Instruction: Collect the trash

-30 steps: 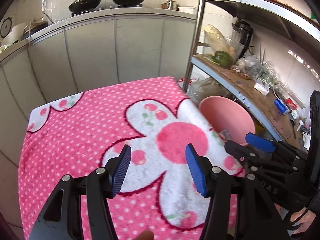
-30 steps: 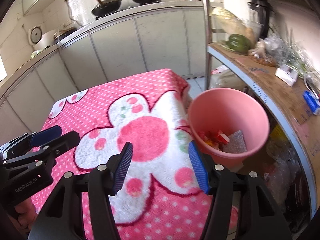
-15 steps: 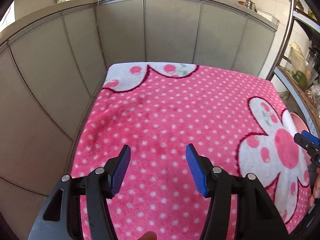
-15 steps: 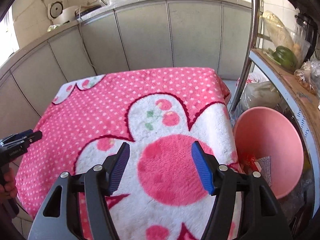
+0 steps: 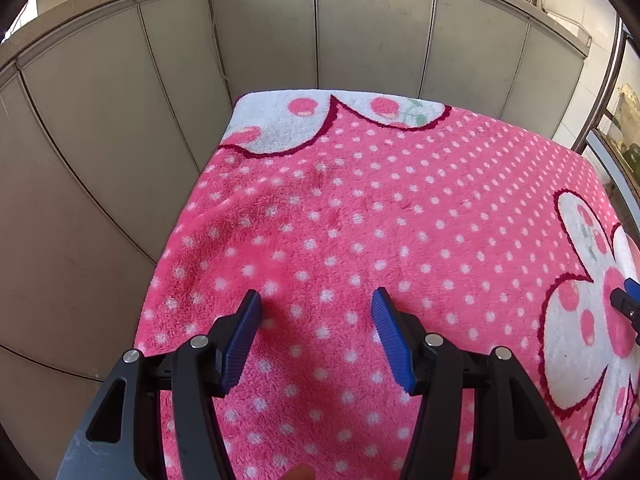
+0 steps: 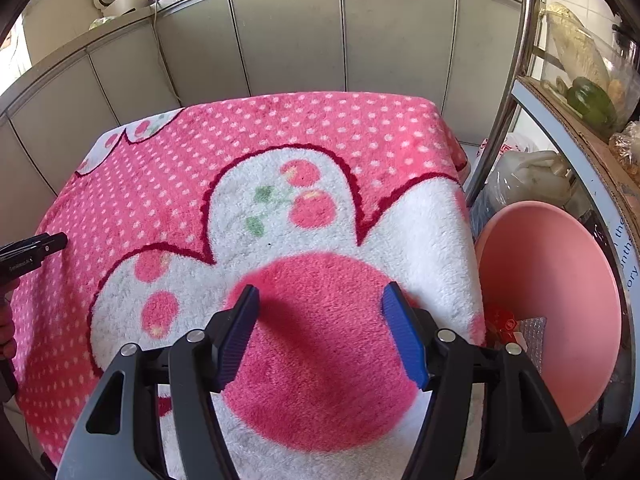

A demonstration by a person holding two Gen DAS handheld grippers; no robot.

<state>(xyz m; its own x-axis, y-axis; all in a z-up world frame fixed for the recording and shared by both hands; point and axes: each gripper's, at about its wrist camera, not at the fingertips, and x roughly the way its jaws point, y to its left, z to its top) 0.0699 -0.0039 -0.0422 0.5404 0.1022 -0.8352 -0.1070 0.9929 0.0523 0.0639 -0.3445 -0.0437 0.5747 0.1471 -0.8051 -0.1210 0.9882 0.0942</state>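
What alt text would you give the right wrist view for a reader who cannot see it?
The right claw hangs open and empty over a pink polka-dot blanket with a white flower pattern. At the blanket's right edge sits a pink bucket holding a red wrapper, and the left claw shows at far left.

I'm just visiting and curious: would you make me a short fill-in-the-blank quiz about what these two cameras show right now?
1. Both the left gripper and right gripper hold ____.
2. The blanket is pink with white ____.
3. The pink bucket stands to the blanket's ____.

Missing words: nothing; dots; right
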